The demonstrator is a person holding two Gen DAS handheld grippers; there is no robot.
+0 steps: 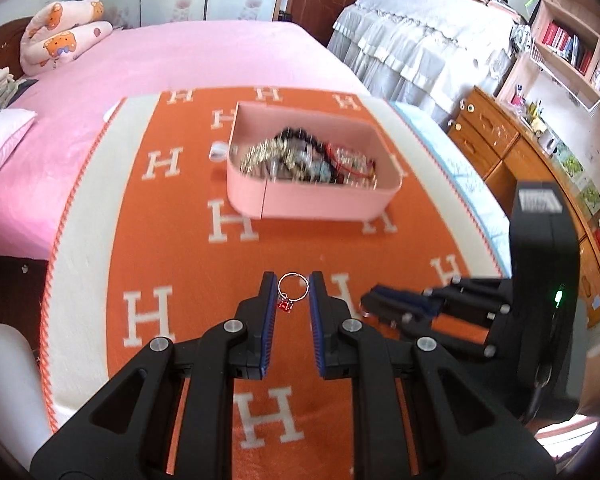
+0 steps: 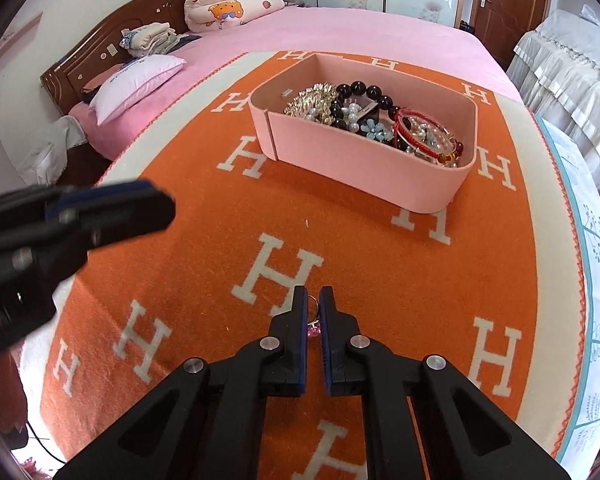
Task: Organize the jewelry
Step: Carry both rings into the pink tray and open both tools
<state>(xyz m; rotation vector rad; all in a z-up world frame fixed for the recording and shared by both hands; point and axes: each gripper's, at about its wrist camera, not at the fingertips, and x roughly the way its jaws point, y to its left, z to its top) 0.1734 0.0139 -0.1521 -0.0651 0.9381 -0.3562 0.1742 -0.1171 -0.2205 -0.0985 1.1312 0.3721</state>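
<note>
Rings: two. One thin ring with a red stone (image 1: 293, 292) sits between the pads of the left tool (image 1: 293, 286), whose jaws are narrow and clamp it at the tips, clear of the blanket. The other ring, with a pink stone (image 2: 314, 322), is pinched between the pads of the right tool (image 2: 313, 300), whose jaws stand nearly together, low over the orange blanket (image 2: 228, 216).

Box: one pink box (image 2: 360, 160), open-topped, stands on the blanket beyond both tools. It holds a tangle of jewelry: a black bead bracelet (image 2: 364, 92), a gold chain (image 2: 312, 98), white pearls (image 2: 350, 114), red bangles (image 2: 414, 128) and a blue flower piece (image 2: 374, 130).

Pose: both tools point steeply down toward the blanket, side by side. In the left wrist view the right tool appears just right of the left one, tip lower and near the fabric. The blanket lies over a pink bed (image 1: 100, 80).
</note>
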